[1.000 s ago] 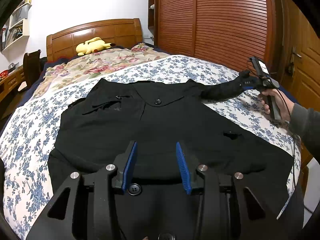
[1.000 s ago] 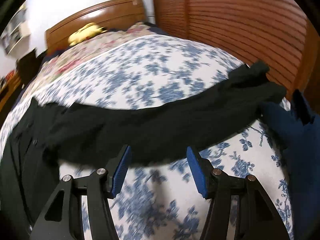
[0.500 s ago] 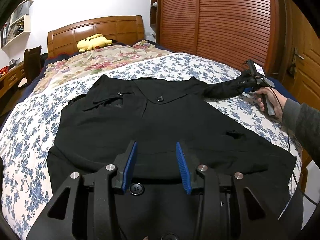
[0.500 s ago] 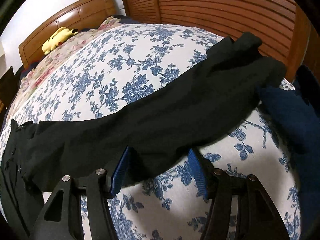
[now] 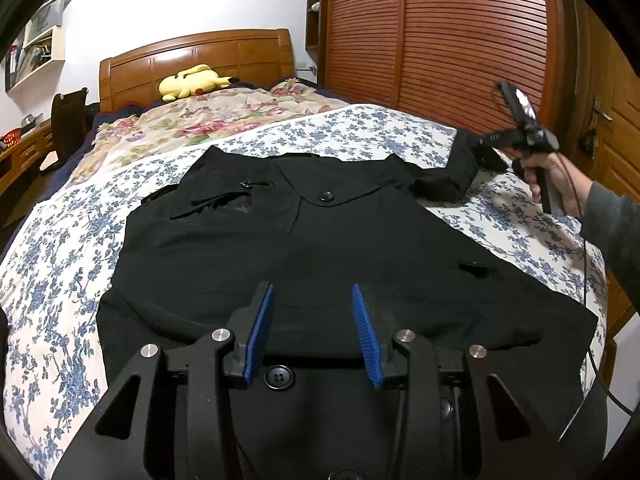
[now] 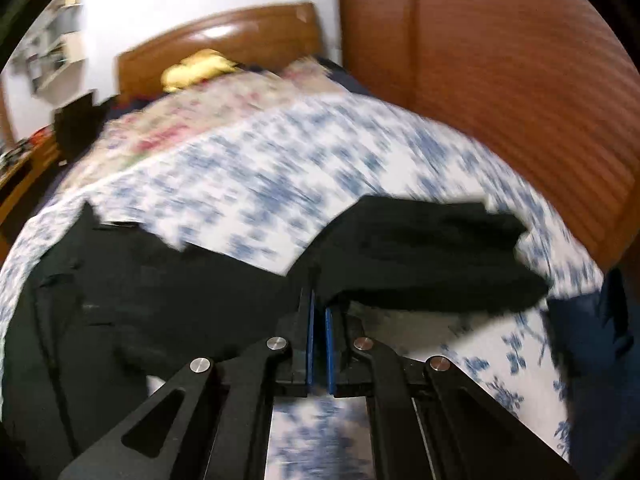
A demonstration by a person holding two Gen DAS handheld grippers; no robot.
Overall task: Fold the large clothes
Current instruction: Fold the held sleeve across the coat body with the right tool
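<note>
A large black coat lies flat, front up, on the blue-flowered bedspread. My left gripper hovers open over the coat's lower front, just beyond a big button, with nothing pinched between its blue pads. At the right, a person's hand holds my right gripper, which is shut on the coat's sleeve and has it raised off the bed. In the blurred right wrist view the right gripper has its pads together on the sleeve, whose cuff end droops to the right.
A yellow plush toy and a floral quilt lie by the wooden headboard. Slatted wardrobe doors run along the right side. A dark chair stands at left. Dark blue cloth lies at the bed's right edge.
The right gripper closed on the sleeve and lifted it off the bed, so the sleeve now bends upward. The left gripper and the coat's body have not moved.
</note>
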